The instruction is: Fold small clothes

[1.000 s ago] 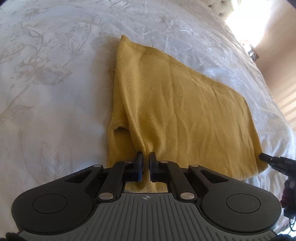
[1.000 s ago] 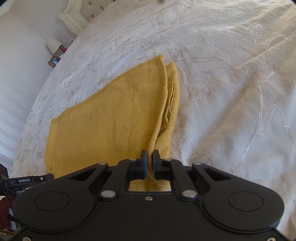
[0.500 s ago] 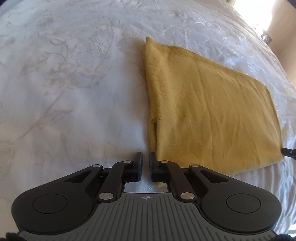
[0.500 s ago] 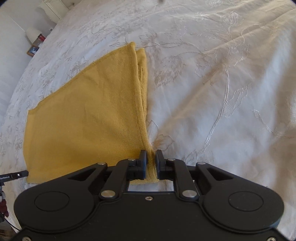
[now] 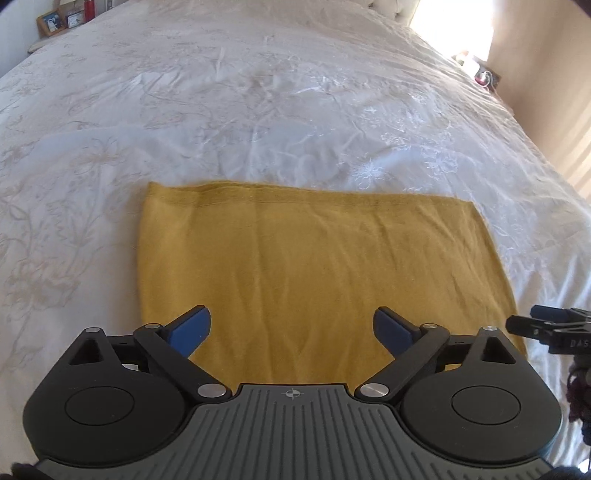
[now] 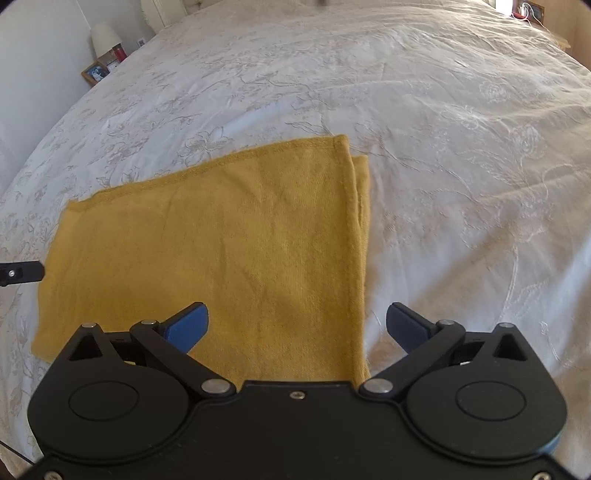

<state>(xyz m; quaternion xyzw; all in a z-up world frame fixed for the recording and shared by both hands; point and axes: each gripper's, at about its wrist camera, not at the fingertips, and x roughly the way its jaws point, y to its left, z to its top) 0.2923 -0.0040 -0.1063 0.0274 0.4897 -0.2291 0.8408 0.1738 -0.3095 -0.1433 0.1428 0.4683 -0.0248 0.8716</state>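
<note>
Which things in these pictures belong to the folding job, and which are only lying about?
Belong to the job:
- folded mustard-yellow knit garment, flat on the bed
- left gripper, open
- right gripper, open

Only lying about:
- white embroidered bedspread
- framed picture
- red container
- white lamp

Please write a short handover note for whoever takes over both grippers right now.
Left gripper: open, holding nothing, above the near edge of the yellow garment.
Right gripper: open, holding nothing, over the garment's right edge.
The garment lies flat on the white bedspread, folded into a rectangle, with a lower layer peeking out at its right edge.
Left: likely one more fold, if a smaller bundle is wanted.
</note>
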